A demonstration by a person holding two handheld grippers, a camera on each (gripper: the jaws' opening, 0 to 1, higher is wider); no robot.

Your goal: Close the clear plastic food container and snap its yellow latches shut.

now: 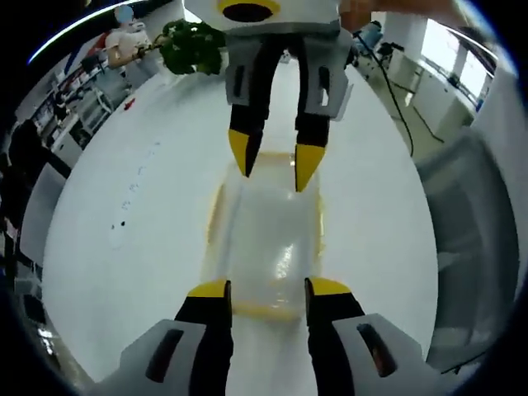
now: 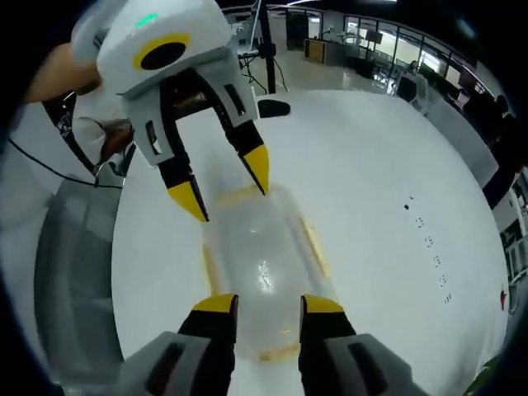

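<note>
The clear plastic food container [image 1: 271, 239] lies lengthwise on the white table [image 1: 124, 165], with yellow latches along its sides [image 1: 216, 216] and at its near end [image 1: 264, 312]. My left gripper [image 1: 268, 289] is open, its yellow-tipped jaws standing over the container's near end. My right gripper [image 1: 275, 163] comes in from the far side, open, with its tips over the opposite end. In the right gripper view the container [image 2: 262, 264] runs between my right gripper [image 2: 269, 304] and the left gripper [image 2: 226, 186]. A side latch [image 2: 314, 243] lies flat. I cannot tell whether the lid is fully seated.
A green plant [image 1: 194, 45] stands at the table's far end. A grey chair [image 1: 470, 214] sits beside the table, seen also as the grey chair [image 2: 74, 272]. Small dark marks [image 2: 429, 239] dot the table. A stand's round base [image 2: 273, 107] rests beyond the container.
</note>
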